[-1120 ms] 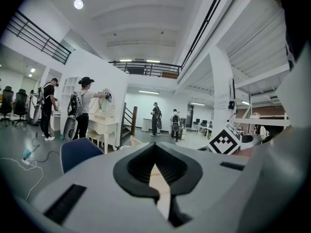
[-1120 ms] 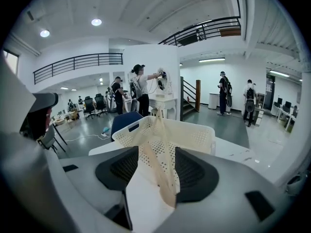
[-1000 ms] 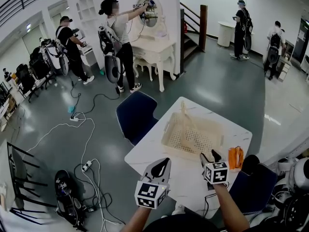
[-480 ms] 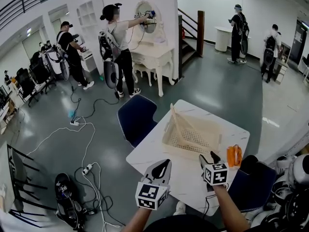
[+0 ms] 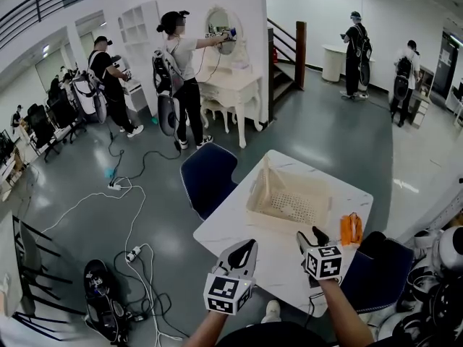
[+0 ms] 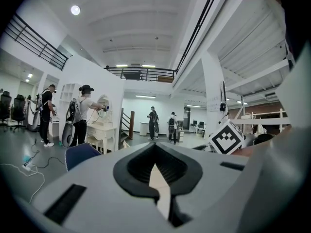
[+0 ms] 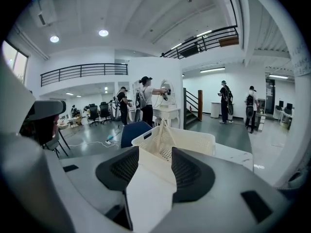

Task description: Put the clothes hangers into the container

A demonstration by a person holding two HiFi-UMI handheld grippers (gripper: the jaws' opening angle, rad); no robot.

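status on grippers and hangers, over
Left gripper shut, empty; right gripper open, empty. Cream hanger leaning inside basket. Orange item on table beside basket.

White table [image 5: 239, 231], tabletop only partly in view. Cream perforated basket [image 5: 283, 221] stood on it; small orange object [image 5: 351, 230] lay just beside.

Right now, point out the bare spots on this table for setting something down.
Widest bare patch: the table's near-left part, between the basket and the near edge. A narrower strip lies beyond the basket toward the far corner. Crowded: the near-right edge, where an orange object sits beside the basket.
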